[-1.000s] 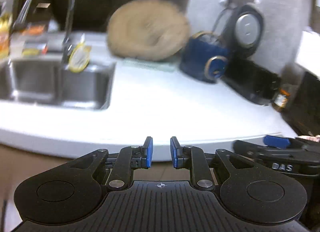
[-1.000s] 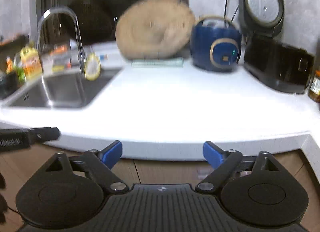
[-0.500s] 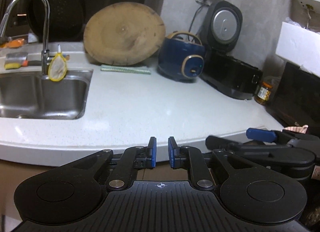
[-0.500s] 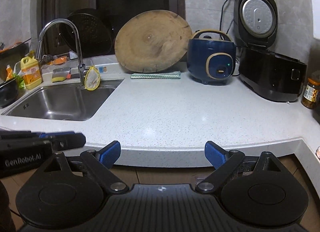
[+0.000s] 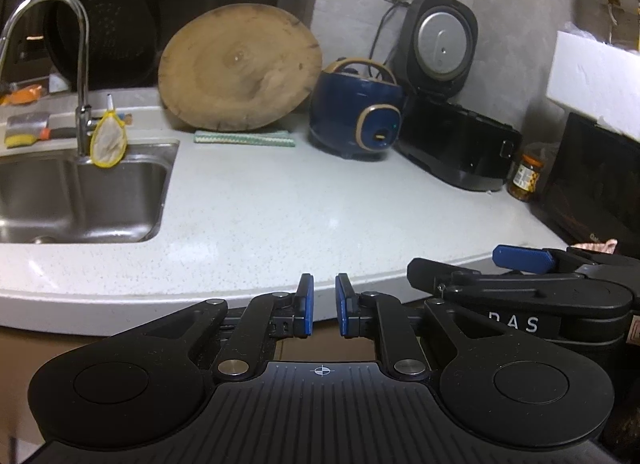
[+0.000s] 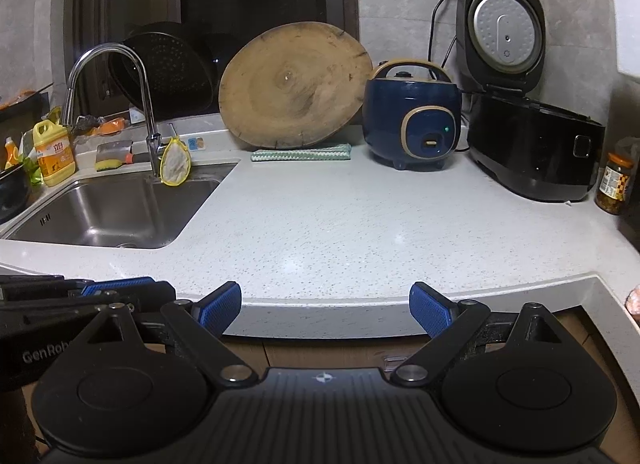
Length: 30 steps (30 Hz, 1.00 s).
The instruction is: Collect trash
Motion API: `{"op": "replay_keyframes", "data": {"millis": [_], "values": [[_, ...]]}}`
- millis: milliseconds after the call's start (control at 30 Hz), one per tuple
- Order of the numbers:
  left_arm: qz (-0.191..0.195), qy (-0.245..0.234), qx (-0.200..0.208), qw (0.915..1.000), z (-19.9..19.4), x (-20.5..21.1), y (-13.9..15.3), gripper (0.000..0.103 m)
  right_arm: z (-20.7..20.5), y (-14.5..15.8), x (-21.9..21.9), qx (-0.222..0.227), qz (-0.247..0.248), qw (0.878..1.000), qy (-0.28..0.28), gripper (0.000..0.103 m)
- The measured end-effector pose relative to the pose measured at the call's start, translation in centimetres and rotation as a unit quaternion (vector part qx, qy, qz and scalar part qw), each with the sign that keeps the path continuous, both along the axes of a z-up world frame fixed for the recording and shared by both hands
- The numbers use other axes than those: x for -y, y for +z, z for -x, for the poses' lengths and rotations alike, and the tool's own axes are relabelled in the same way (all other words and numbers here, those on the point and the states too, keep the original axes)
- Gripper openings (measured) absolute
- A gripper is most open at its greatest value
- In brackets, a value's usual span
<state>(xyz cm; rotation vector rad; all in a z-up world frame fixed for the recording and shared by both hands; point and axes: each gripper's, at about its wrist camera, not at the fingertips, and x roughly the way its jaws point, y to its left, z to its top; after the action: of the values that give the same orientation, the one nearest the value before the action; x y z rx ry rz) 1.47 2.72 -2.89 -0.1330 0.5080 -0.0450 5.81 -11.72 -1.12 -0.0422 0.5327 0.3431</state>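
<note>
Just closing to a narrow gap on the left gripper (image 5: pixel 324 304), nothing between; spread wide and empty on the right gripper (image 6: pixel 326 310). Beyond both, speckled white countertop (image 6: pixel 340 224), steel sink (image 6: pixel 112 220) at left, grey tiled wall behind. At right margin, pink scrap (image 6: pixel 634 304), cut off; cannot tell what is trash.

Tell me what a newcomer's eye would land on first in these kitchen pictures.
The big round wooden chopping board leaning at the back of the white counter stands out first. Right of it sit a navy blue rice cooker and a black cooker with its lid up. At left, a steel sink lies under a curved tap.
</note>
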Motion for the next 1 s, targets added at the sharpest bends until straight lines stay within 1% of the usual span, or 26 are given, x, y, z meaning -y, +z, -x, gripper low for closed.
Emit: {"op": "replay_keyframes", "data": {"millis": [167, 500, 1000], "values": [[-0.011, 0.006, 0.000, 0.9999, 0.39, -0.14, -0.05, 0.015, 0.24, -0.14, -0.20, -0.005, -0.004, 1.000, 0.003, 0.092], [-0.021, 0.015, -0.002, 0.9997, 0.73, -0.47, 0.17, 0.015, 0.38, -0.19, -0.70, -0.005, 0.002, 1.000, 0.006, 0.092], [-0.022, 0.018, -0.006, 0.9996, 0.80, -0.45, 0.12, 0.015, 0.44, -0.46, -0.36, -0.014, -0.004, 1.000, 0.013, 0.092]]}}
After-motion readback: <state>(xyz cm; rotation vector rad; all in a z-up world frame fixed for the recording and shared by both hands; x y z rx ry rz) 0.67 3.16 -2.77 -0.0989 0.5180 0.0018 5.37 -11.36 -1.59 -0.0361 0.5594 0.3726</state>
